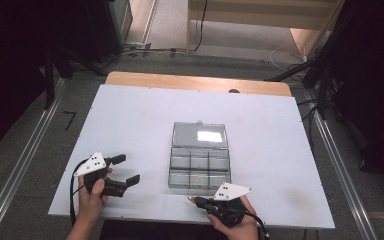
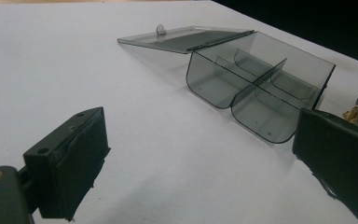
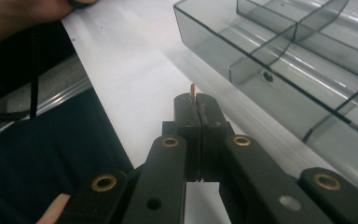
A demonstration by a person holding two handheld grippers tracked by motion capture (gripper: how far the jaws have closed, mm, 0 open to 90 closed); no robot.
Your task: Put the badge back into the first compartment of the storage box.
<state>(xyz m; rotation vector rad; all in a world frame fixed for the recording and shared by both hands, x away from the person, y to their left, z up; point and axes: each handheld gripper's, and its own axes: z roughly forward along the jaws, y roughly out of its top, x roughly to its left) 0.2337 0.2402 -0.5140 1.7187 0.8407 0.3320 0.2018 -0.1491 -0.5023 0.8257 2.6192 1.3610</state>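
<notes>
A clear grey compartment box (image 1: 200, 169) lies open in the middle of the white table (image 1: 130, 120), its lid (image 1: 200, 135) folded flat behind it. All compartments that show look empty (image 2: 261, 79). My left gripper (image 1: 129, 168) hovers left of the box, open, with bare table between its jaws (image 2: 200, 158). My right gripper (image 1: 194, 200) sits at the front edge just below the box, shut on a small copper-coloured piece (image 3: 193, 88) that pokes out past its fingertips. The box wall (image 3: 284, 60) stands just to that gripper's right.
A wooden strip (image 1: 195, 82) borders the table's far edge. Metal floor rails (image 1: 25, 160) run along both sides, with dark stands and cables behind. A dark sleeve (image 3: 51, 154) and the table's front edge lie left of the right gripper.
</notes>
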